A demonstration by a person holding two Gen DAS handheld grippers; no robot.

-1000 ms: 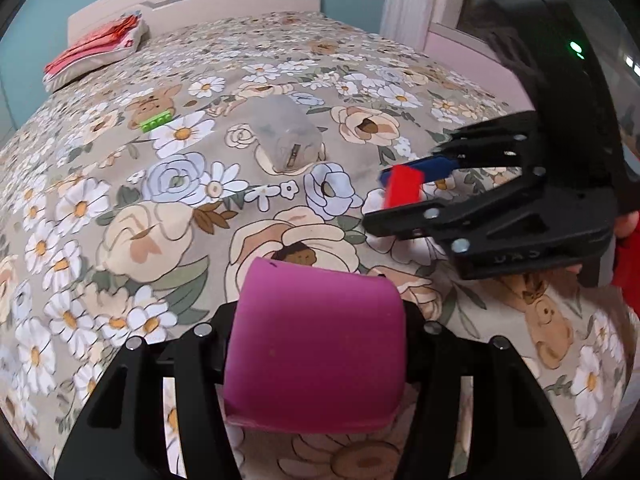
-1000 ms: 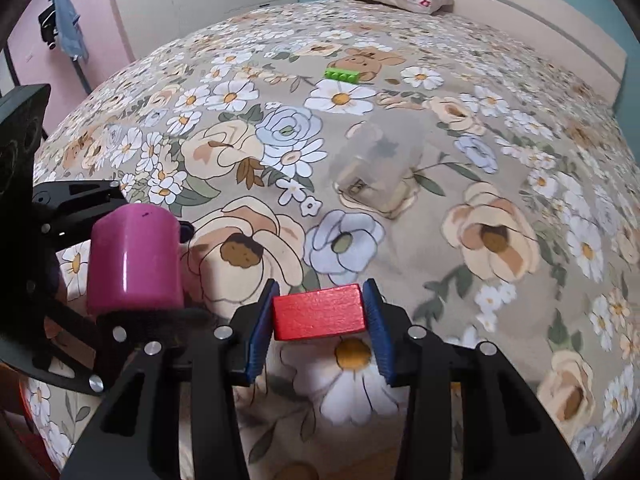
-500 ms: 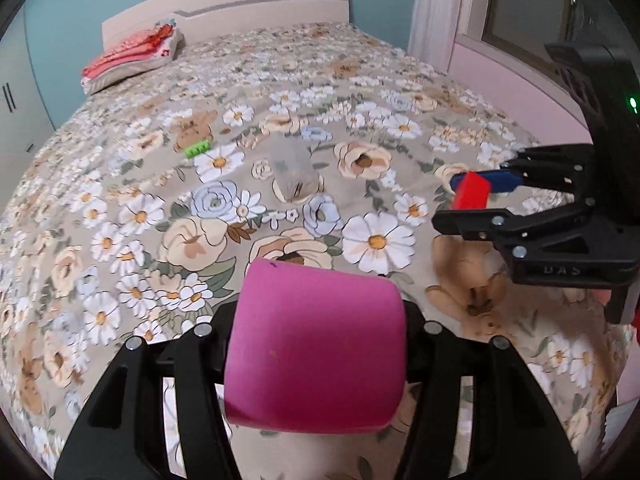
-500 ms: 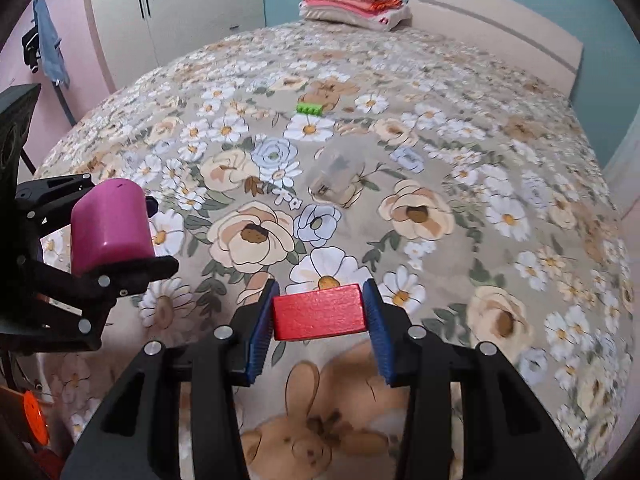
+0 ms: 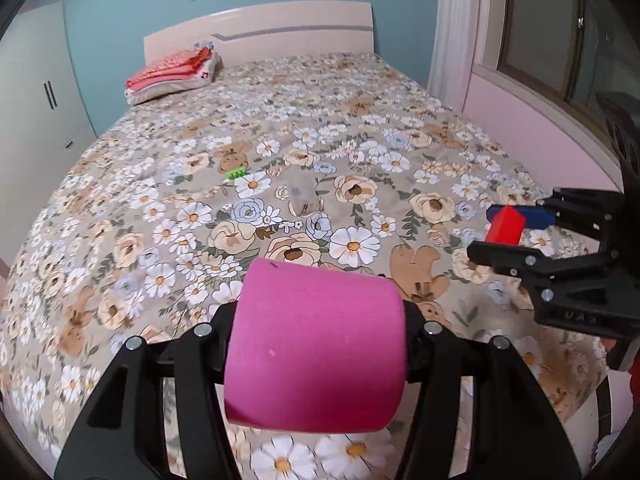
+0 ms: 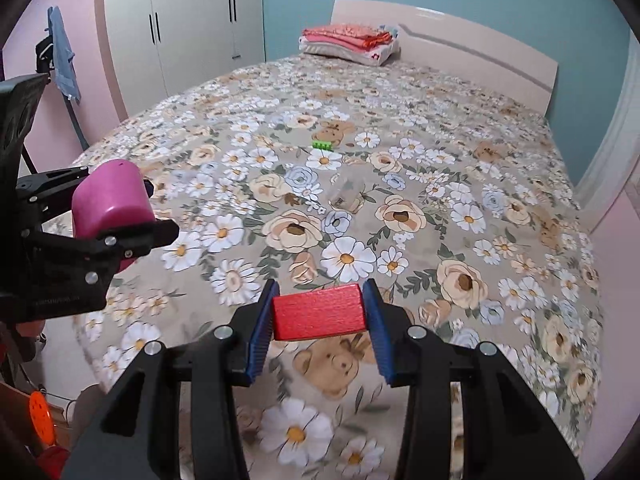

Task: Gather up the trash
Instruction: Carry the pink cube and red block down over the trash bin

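Note:
My left gripper (image 5: 318,344) is shut on a pink cylinder (image 5: 316,356), held well above the flowered bedspread (image 5: 160,208). The right wrist view shows that same pink cylinder (image 6: 110,204) at the left. My right gripper (image 6: 319,316) is shut on a red block (image 6: 319,317), its blue pads (image 6: 260,332) pressing both ends. The red block (image 5: 505,225) appears again at the right of the left wrist view. A clear plastic piece (image 5: 303,197) (image 6: 347,197) and a small green brick (image 5: 237,173) (image 6: 322,144) lie on the bed, far from both grippers.
Folded red and pink bedding (image 5: 172,70) rests by the headboard (image 5: 260,30). White wardrobes (image 6: 180,20) stand at the left, with a blue cloth on a rack (image 6: 62,56). Window and pink wall (image 5: 540,112) bound the right side. An orange perforated disc (image 6: 40,412) sits low beyond the bed's near edge.
Both grippers have risen and pulled back from the bed with their loads still held. The bed now looks smaller and farther, and the headboard and walls have come into view.

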